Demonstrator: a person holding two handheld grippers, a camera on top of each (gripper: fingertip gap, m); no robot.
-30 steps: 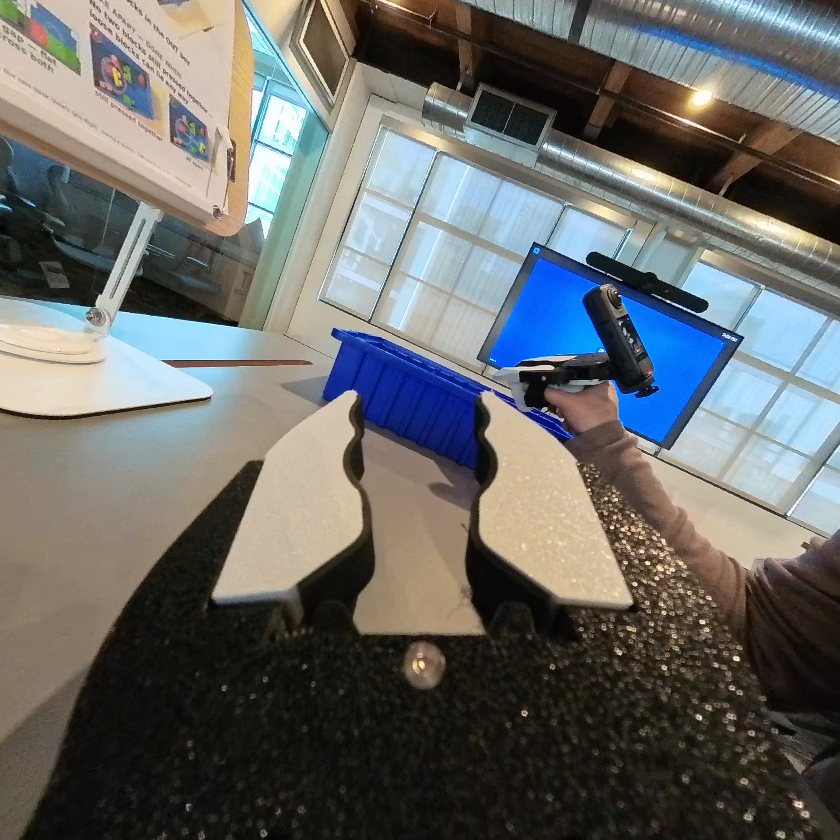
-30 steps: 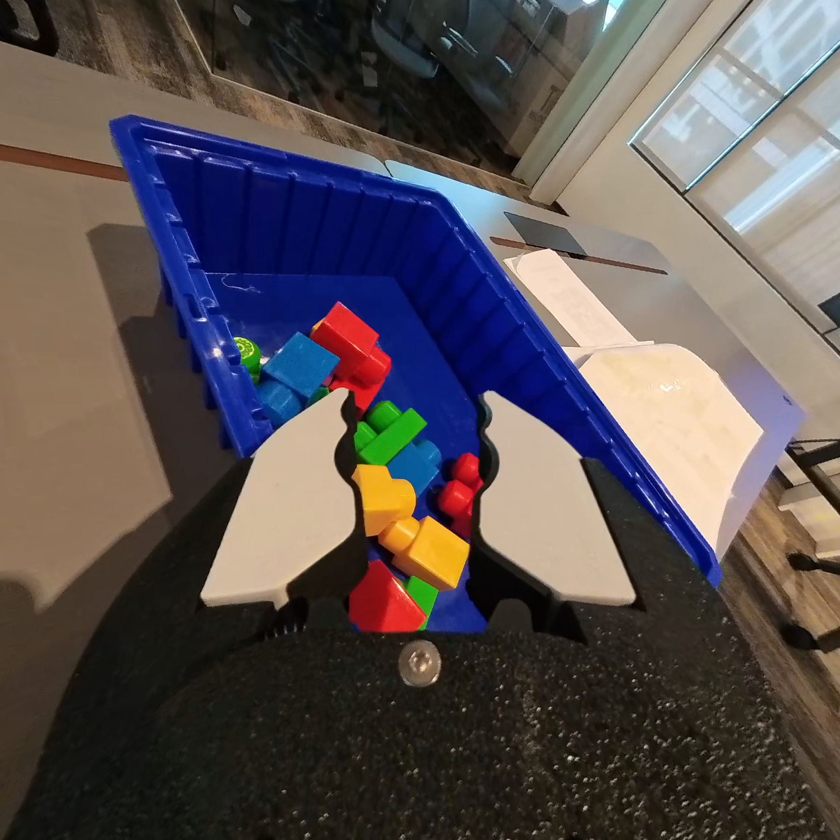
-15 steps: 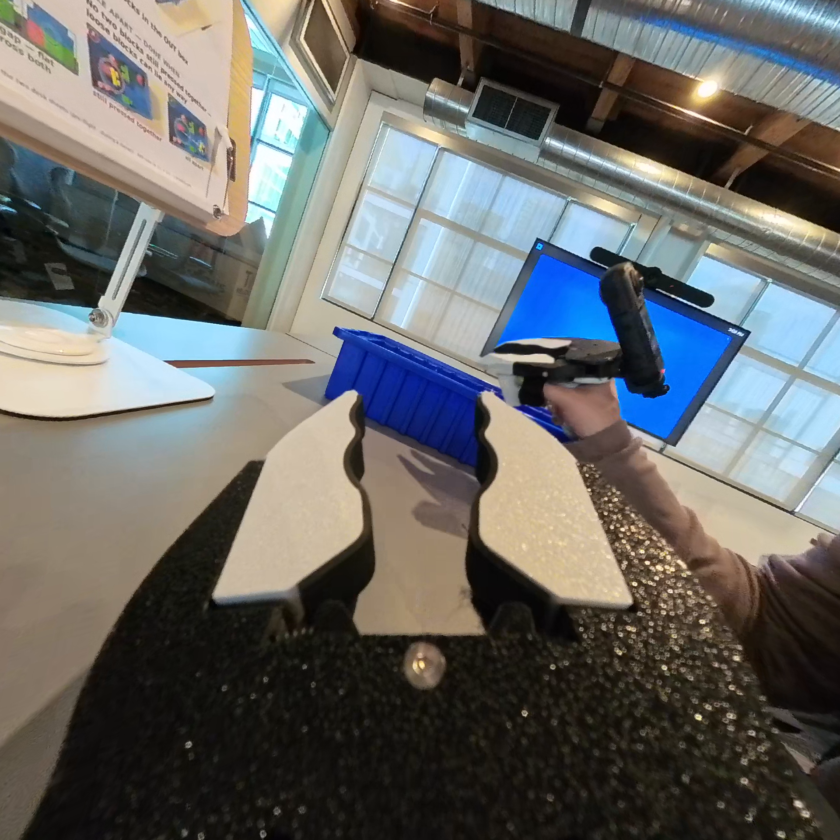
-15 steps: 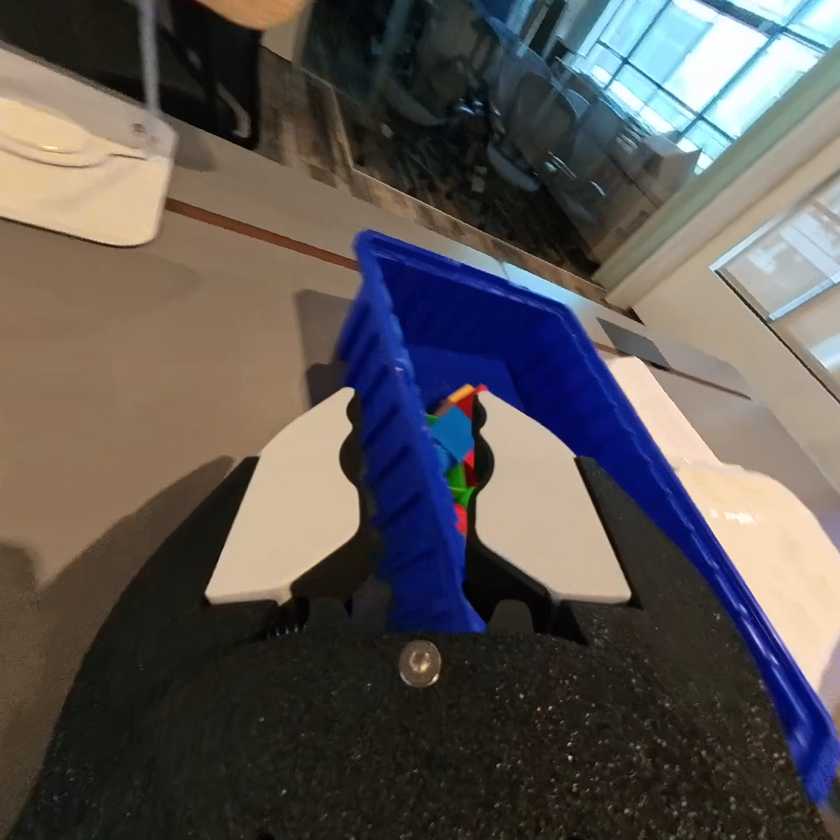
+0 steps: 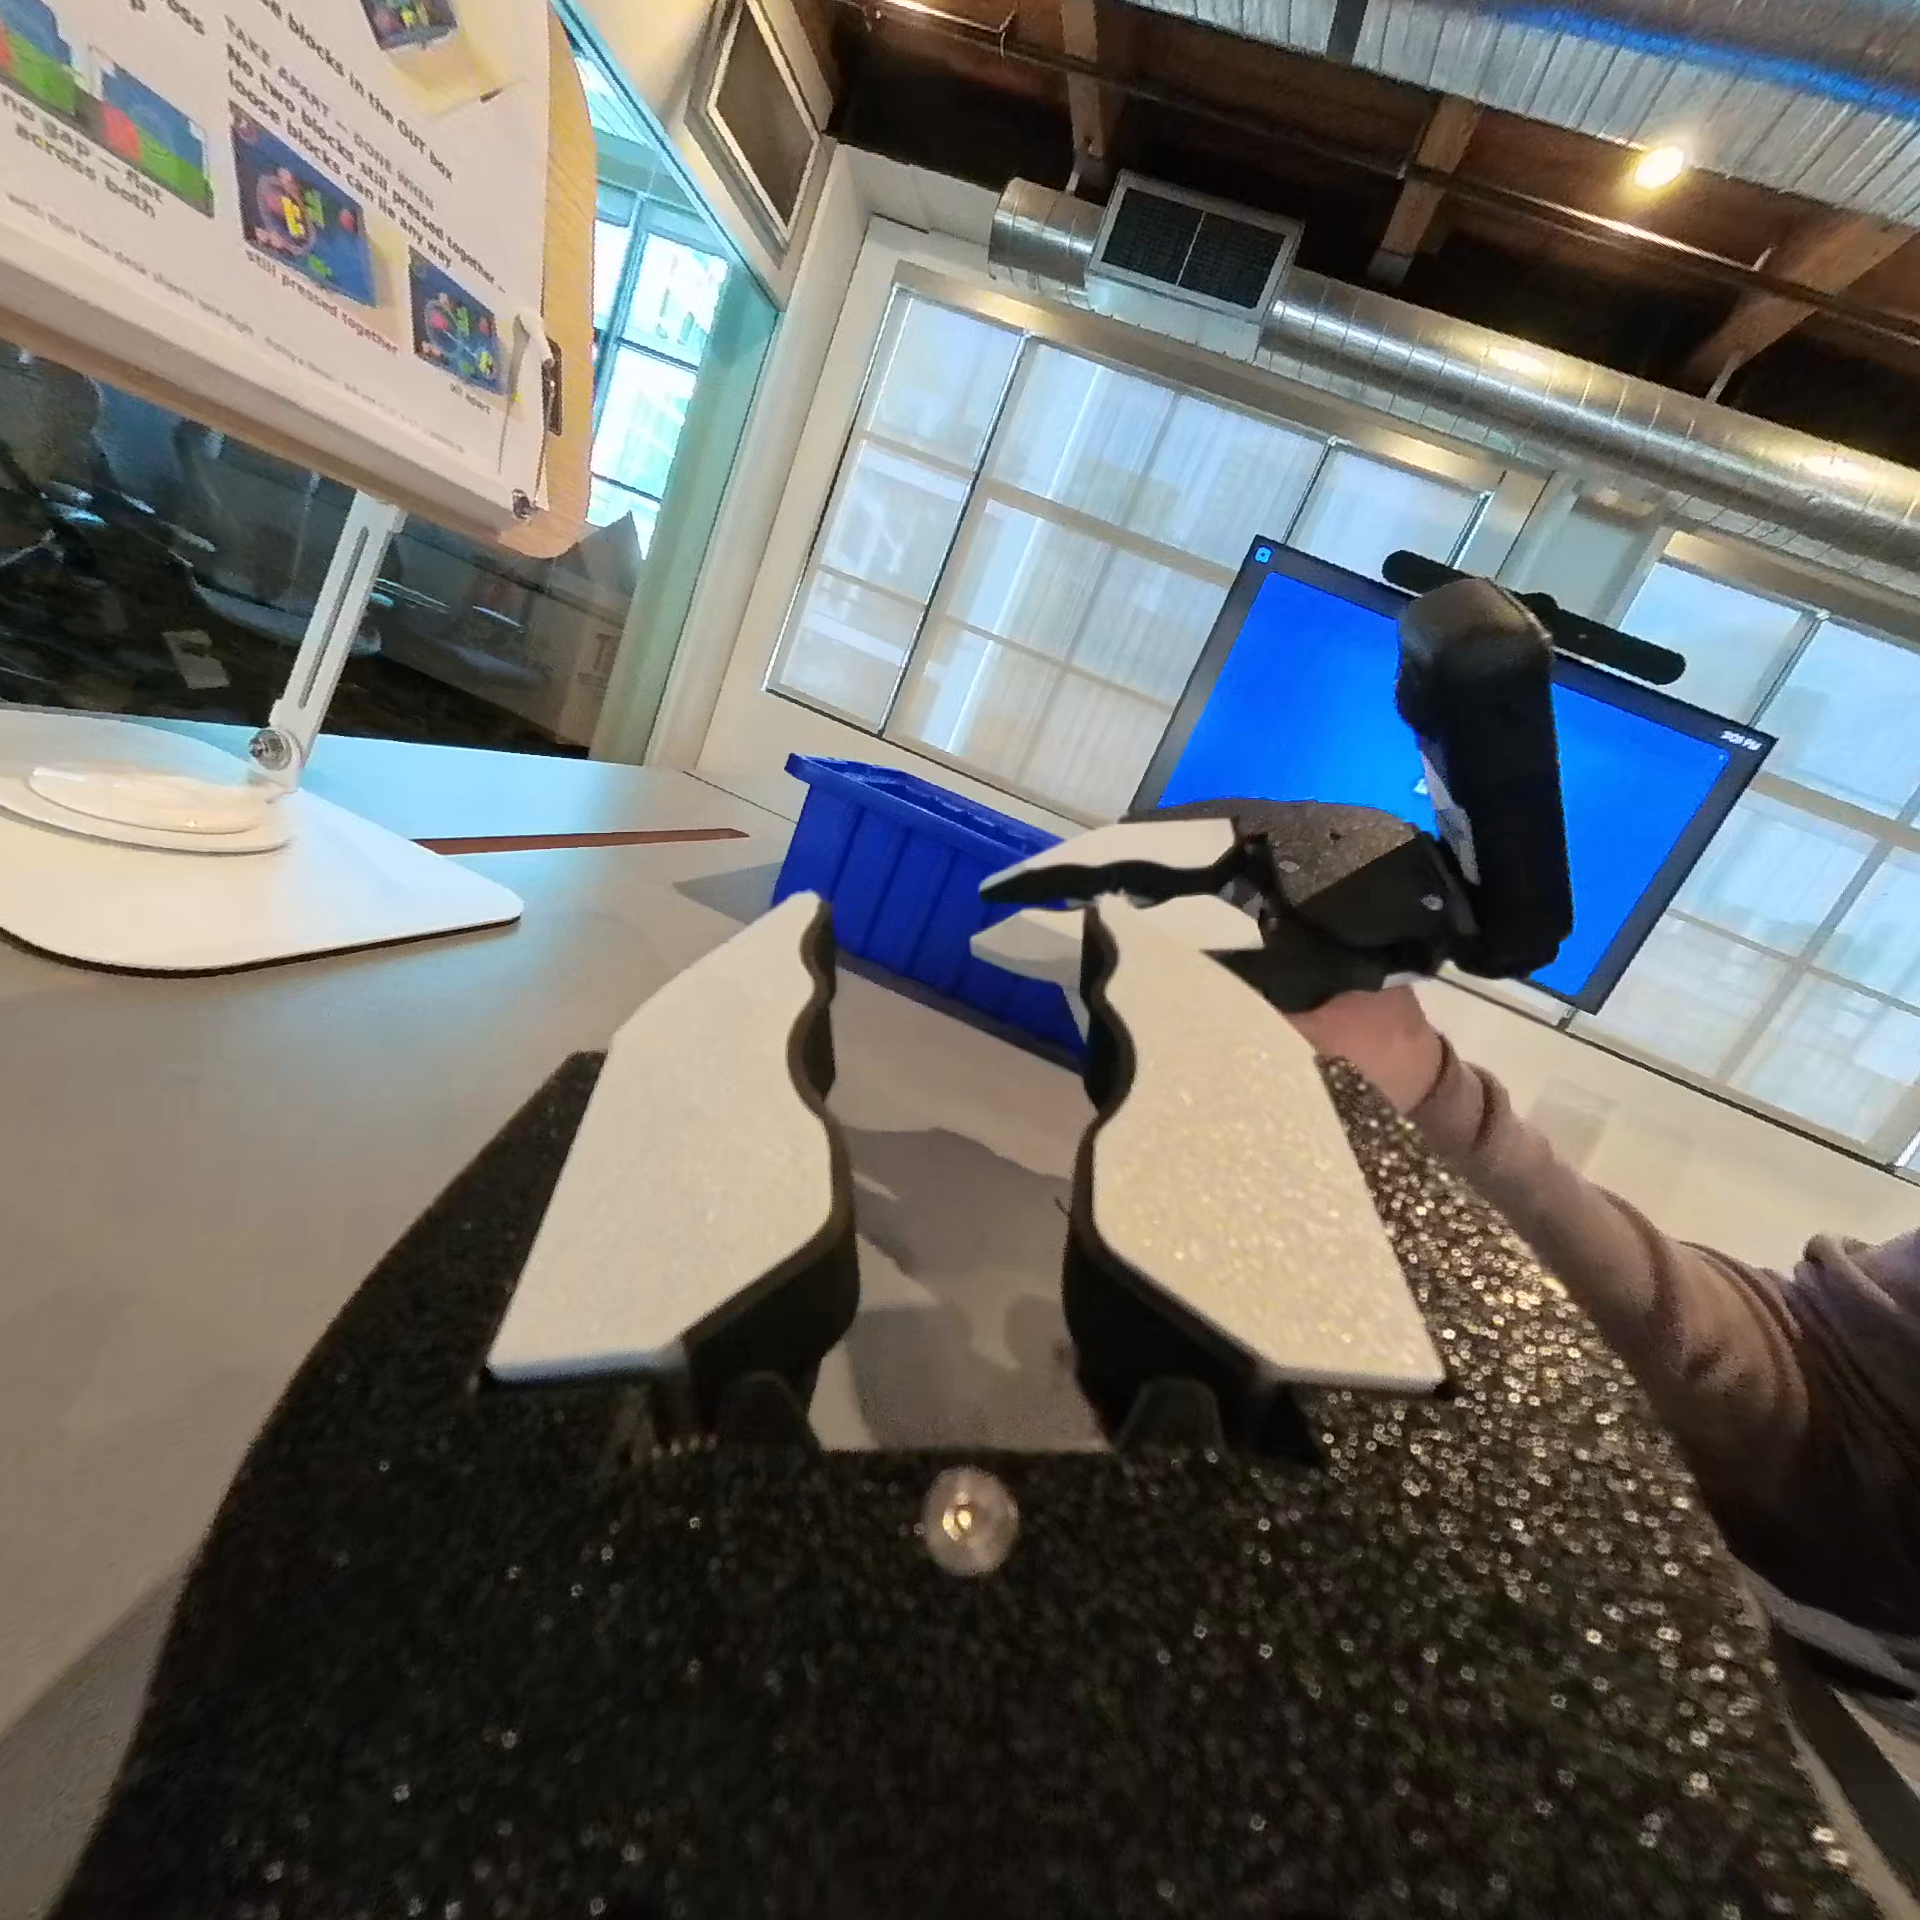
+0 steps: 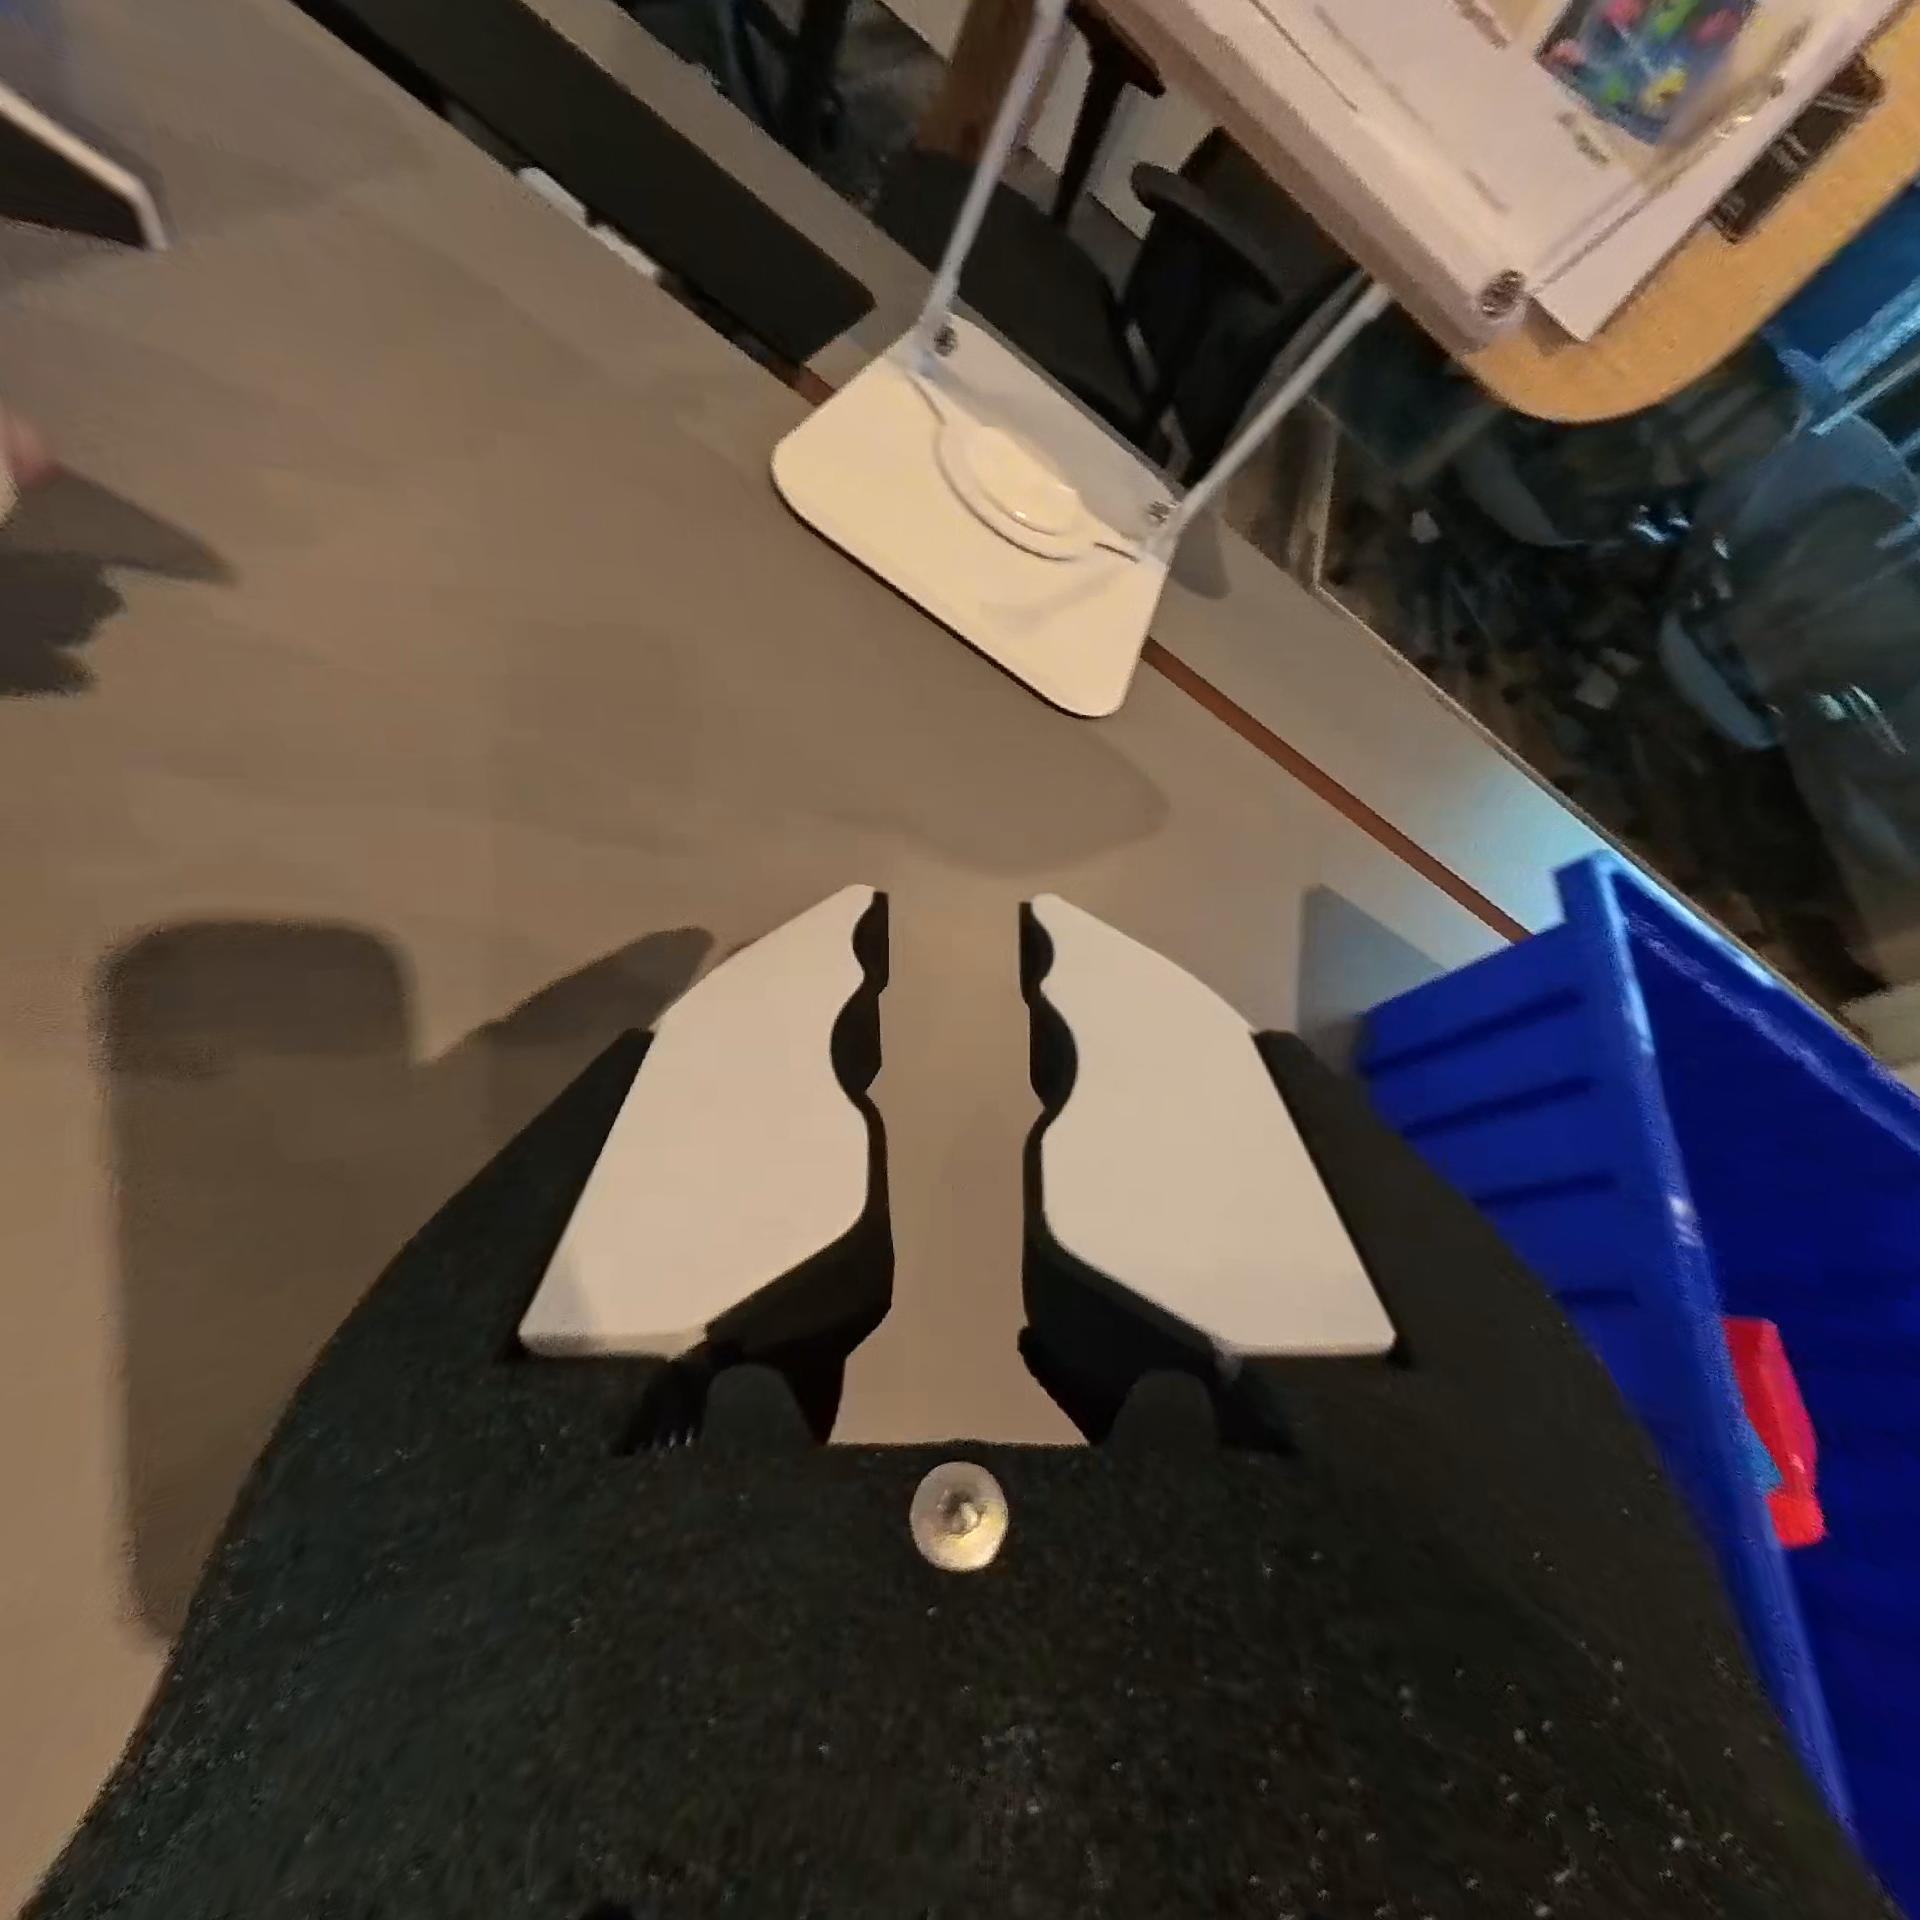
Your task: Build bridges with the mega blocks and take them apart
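The blue bin [image 6: 1704, 1226] holding red blocks [image 6: 1779, 1444] sits right of the right gripper [image 6: 954, 914], whose fingers stand parted and empty over bare table [image 6: 416, 665]. A white stand [image 6: 987, 540] with a printed sheet [image 5: 260, 156] lies ahead. The left gripper [image 5: 951, 925] is wide open, empty, facing the bin's wall.

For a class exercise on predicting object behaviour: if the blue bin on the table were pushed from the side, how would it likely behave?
The blue bin has ribbed walls, so it probably stays stiff rather than flexing. It sits low and wide on the smooth grey table, so it would likely slide, not tip. Only a few blocks show inside; it is probably light.
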